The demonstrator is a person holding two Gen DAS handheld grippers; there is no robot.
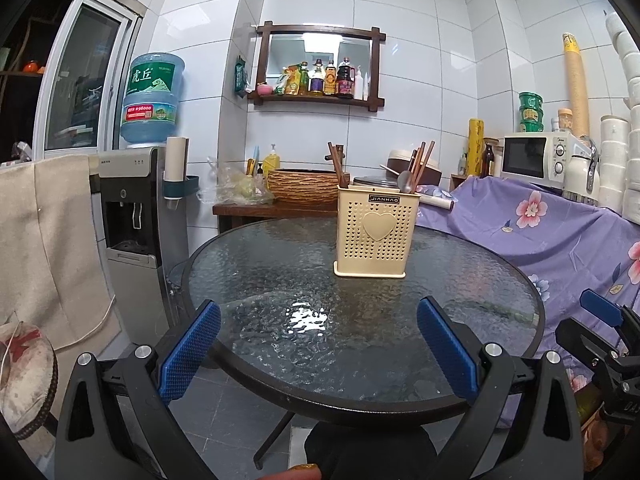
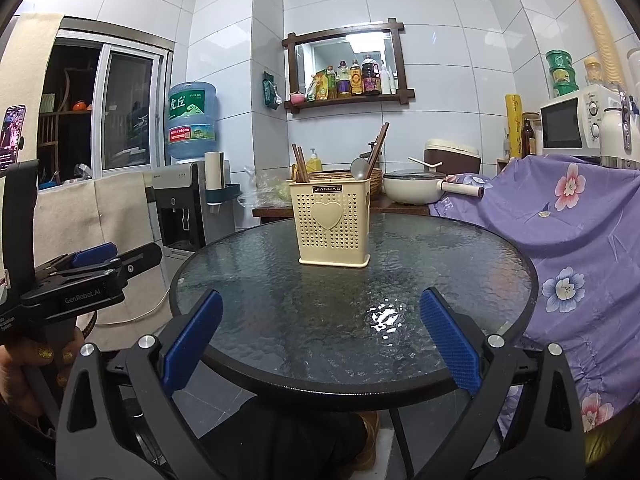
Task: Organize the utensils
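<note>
A cream perforated utensil holder [image 1: 376,232] [image 2: 332,230] with a heart on its front stands upright on the round glass table [image 1: 280,280] [image 2: 280,292], toward the far side. Brown chopsticks [image 1: 422,162] [image 2: 378,146] and a metal spoon [image 1: 406,182] [image 2: 359,169] stick out of it; more chopsticks [image 1: 336,164] [image 2: 300,164] rise at its left. My left gripper [image 1: 318,348] hangs open over the table's near edge, nothing between its blue pads. My right gripper [image 2: 320,340] is likewise open and empty at the near edge. Each gripper shows at the other view's side.
A water dispenser [image 1: 136,208] stands left of the table. Behind it, a wooden bench holds a woven basket [image 1: 304,186] and a pot [image 2: 412,188]. Purple floral cloth [image 2: 568,232] covers furniture on the right, with a microwave [image 1: 536,156] above. A person's hand [image 2: 24,368] holds the left gripper.
</note>
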